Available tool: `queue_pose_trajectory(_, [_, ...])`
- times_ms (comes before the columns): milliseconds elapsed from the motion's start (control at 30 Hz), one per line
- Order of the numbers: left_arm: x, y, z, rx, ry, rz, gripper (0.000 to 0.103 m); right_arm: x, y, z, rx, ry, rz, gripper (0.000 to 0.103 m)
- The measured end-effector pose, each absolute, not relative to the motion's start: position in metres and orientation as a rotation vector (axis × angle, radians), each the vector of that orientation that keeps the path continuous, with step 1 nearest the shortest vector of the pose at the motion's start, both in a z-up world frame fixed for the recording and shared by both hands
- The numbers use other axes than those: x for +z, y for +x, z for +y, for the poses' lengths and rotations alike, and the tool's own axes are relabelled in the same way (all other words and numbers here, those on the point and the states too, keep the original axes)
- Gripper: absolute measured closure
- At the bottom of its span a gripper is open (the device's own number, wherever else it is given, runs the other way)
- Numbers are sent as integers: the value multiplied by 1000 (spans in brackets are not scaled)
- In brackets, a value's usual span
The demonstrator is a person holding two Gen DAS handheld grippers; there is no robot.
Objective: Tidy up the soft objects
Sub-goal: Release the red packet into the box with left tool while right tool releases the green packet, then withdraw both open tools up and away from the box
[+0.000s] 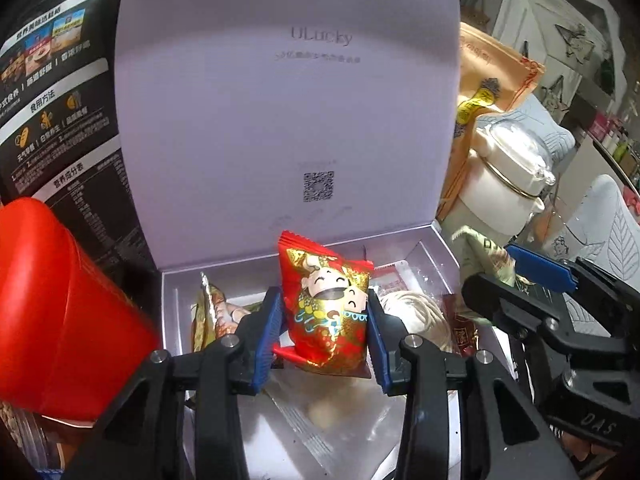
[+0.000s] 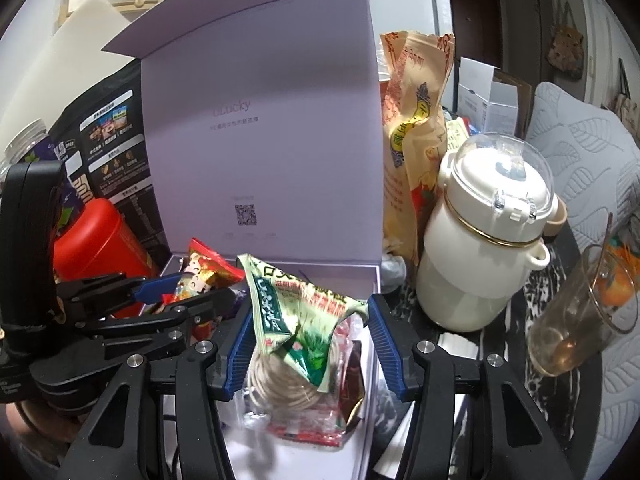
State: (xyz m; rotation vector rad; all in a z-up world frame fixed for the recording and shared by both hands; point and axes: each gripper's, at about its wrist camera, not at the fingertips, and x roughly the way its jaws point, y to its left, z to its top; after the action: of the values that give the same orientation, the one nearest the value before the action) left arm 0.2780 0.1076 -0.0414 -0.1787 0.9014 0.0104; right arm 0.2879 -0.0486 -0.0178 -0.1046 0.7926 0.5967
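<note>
Ribbed blue left tongs [image 1: 324, 334] pinch a glossy red packet [image 1: 326, 312]; right tongs [image 2: 310, 344] loosely straddle a crinkled green packet [image 2: 296, 320].

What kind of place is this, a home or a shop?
Most likely a home: a quilted leaf-pattern cushion, a white fridge, and a used glass cup on a cluttered table of snacks.

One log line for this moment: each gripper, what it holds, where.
left gripper: shut on red snack packet | right gripper: green snack packet between pads, grip unclear | both over open lavender box
</note>
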Motion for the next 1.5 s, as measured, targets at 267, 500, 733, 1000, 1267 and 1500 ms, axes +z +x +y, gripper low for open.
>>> queue_pose_trajectory(267, [-31,278,106,58,-168,881,26,-15,287,-50,576,-119,782,44])
queue_pose_trajectory(500, [-16,269,105,71,-151,840,26,-7,281,-48,559,-142,759,44])
queue_pose_trajectory(733, [7,251,118,93,-194,780,26,14,274,-48,563,-137,724,44])
queue_pose_trajectory(1000, [39,222,127,118,-201,717,26,52,253,-48,546,-170,650,37])
queue_pose_trajectory(1267, [81,186,125,147,-163,637,26,88,221,-49,553,-186,576,37])
queue_pose_trajectory(1500, [114,148,117,158,-136,556,26,115,184,-55,557,-192,509,37])
